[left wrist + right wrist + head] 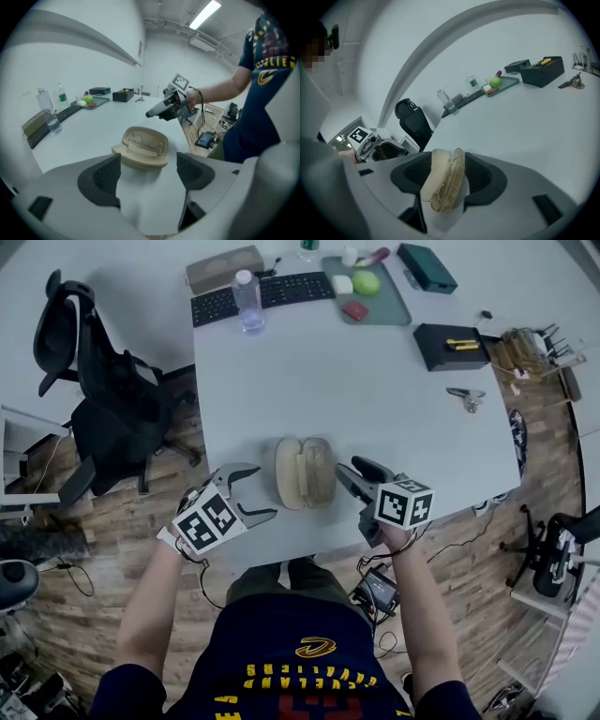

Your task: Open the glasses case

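Observation:
The beige glasses case [305,472] lies open on the white table [394,399] near its front edge, both halves spread flat, with glasses in one half. My left gripper [251,493] hovers just left of it, jaws open and empty; in the left gripper view the case [140,147] sits just beyond the fingertips. My right gripper [354,476] stands open just right of the case. In the right gripper view the case [443,185] shows in line with the gap of the wide jaws, and the pads do not press on it.
At the far side of the table are a keyboard [262,294], a water bottle [248,301], a green tray [398,306] with small items and a black box [450,345]. An office chair [112,409] stands left of the table.

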`<state>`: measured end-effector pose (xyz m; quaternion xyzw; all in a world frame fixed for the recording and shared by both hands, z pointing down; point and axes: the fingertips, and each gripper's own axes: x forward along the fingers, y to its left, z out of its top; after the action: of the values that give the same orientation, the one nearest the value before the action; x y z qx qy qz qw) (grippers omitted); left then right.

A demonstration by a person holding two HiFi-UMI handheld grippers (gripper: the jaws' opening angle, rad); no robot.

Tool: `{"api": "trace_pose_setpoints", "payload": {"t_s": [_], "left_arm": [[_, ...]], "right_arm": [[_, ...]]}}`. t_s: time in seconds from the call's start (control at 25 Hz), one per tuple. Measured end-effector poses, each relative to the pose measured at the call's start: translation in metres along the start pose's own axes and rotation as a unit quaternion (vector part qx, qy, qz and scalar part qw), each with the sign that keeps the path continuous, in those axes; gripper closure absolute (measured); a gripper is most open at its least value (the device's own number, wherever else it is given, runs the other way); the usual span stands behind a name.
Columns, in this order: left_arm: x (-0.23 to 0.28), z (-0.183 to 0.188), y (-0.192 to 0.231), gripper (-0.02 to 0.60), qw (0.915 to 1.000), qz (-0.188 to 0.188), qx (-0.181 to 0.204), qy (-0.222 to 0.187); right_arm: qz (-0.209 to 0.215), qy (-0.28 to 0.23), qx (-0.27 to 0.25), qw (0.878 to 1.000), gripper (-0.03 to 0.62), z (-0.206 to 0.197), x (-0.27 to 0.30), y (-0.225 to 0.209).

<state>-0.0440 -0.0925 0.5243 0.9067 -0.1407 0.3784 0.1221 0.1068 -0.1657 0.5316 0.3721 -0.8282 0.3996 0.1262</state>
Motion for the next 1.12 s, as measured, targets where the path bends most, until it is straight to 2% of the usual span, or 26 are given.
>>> {"api": "trace_pose_setpoints", "payload": {"t_s": [0.16,0.36,0.44,0.48,0.6,0.72,0.76,0.88,1.12], "left_arm": [[-0.03,0.049,-0.003,0.195,0.9926,0.031,-0.024,-0.115],[-0.061,0.09,-0.019,0.198,0.9748,0.037,-0.064,-0.21],[-0.07,0.101,-0.027,0.226,0.9656,0.031,-0.089,-0.242],[-0.073,0.104,-0.031,0.265,0.9612,0.029,-0.102,-0.255],[-0.079,0.108,-0.039,0.393,0.948,0.029,-0.146,-0.281],[-0.085,0.107,-0.04,0.546,0.9332,0.042,-0.192,-0.301],[-0.087,0.106,-0.04,0.567,0.9286,0.045,-0.204,-0.307],[-0.09,0.111,-0.043,0.569,0.9249,0.054,-0.21,-0.312],[-0.104,0.131,-0.052,0.568,0.922,0.079,-0.18,-0.334]], "right_arm": [[-0.005,-0.045,-0.016,0.999,0.366,0.024,-0.024,0.013],[-0.003,-0.104,-0.019,0.994,0.464,0.052,-0.06,0.035],[-0.01,-0.128,-0.021,0.991,0.511,0.059,-0.075,0.045],[-0.018,-0.139,-0.026,0.99,0.528,0.061,-0.082,0.049],[-0.043,-0.158,-0.047,0.985,0.552,0.06,-0.098,0.064],[-0.051,-0.168,-0.058,0.983,0.562,0.059,-0.109,0.081],[-0.052,-0.17,-0.063,0.982,0.565,0.06,-0.112,0.087],[-0.048,-0.184,-0.077,0.979,0.568,0.072,-0.122,0.101],[-0.041,-0.222,-0.105,0.969,0.566,0.097,-0.146,0.111]]}}
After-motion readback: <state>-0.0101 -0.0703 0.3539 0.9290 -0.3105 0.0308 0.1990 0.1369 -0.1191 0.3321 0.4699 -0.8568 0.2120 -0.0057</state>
